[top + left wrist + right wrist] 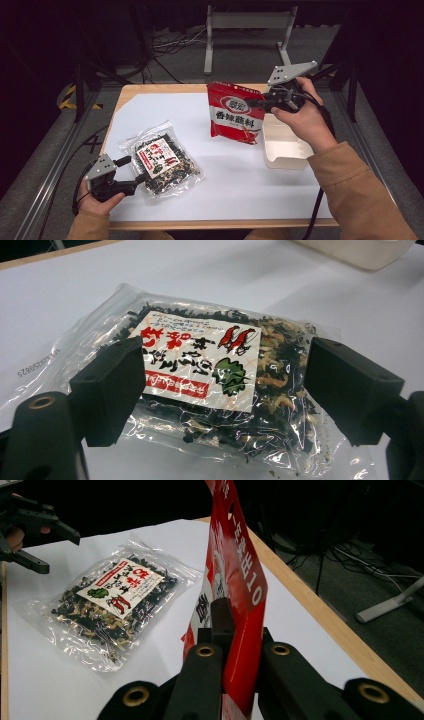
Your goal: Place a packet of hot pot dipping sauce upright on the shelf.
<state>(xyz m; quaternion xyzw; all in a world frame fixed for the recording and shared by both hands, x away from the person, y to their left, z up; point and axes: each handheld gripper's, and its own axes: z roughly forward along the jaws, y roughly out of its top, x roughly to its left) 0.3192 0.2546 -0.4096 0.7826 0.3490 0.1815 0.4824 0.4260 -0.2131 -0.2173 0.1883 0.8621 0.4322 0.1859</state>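
We hold the glossy red foil seasoning pouch (pixel 235 113) clamped by its edge between the right gripper (pixel 235 645) jaws, hanging upright off the bench (pixel 165 92), probably so it can go into the shallow white plastic tray (pixel 285 147) just below the jaws, which looks empty. Left gripper (pixel 220 385) jaws stand apart, straddling the clear plastic bag of dark dried seaweed (pixel 210 385) lying flat between and beneath them, seemingly lined up for a grab.

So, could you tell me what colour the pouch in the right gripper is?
The pouch is red with a white label panel; high view shows it best.
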